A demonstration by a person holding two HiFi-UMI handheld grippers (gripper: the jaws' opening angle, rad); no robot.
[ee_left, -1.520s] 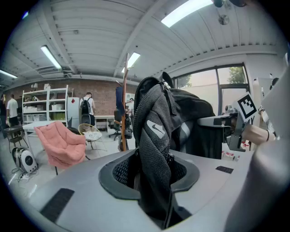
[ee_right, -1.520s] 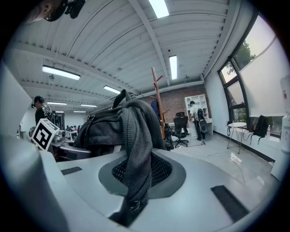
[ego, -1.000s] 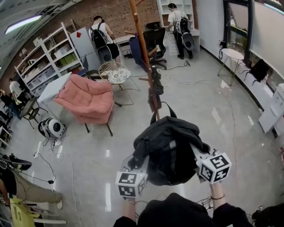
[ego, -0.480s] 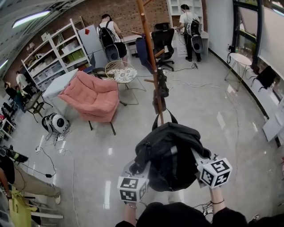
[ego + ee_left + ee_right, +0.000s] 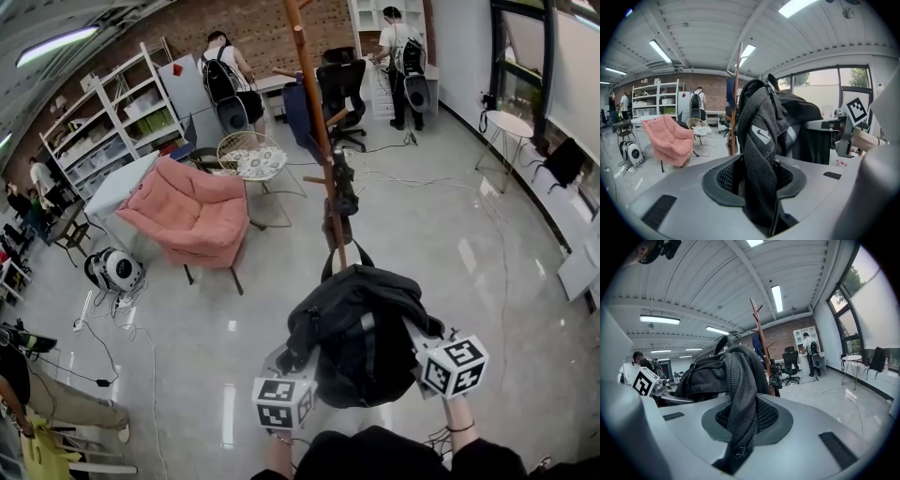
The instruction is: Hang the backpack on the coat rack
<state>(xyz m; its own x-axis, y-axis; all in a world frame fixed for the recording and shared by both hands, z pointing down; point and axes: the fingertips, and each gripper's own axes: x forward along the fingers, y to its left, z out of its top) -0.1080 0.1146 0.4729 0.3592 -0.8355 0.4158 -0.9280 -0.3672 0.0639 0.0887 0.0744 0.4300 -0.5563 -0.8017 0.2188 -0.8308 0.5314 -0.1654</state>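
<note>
A black backpack (image 5: 361, 328) hangs in the air between my two grippers, in front of the person's body. At its lower left, my left gripper (image 5: 298, 361) is shut on a mesh shoulder strap (image 5: 758, 150). My right gripper (image 5: 420, 339) is shut on the other mesh strap (image 5: 739, 394) at the bag's right side. The wooden coat rack (image 5: 315, 122) stands upright just beyond the bag, with its pegs higher up. The bag's top loop (image 5: 343, 255) lies close to the pole. The rack also shows in the left gripper view (image 5: 736, 93) and the right gripper view (image 5: 761, 343).
A dark item (image 5: 343, 192) hangs on the rack's lower pegs. A pink armchair (image 5: 192, 211) and a round wire table (image 5: 248, 155) stand to the left. White shelves (image 5: 112, 103), an office chair (image 5: 342, 84) and two people (image 5: 225, 75) are at the back. Cables cross the floor.
Both grippers have carried the backpack a little forward toward the coat rack and slightly lower. Both grips on the straps are unchanged.
</note>
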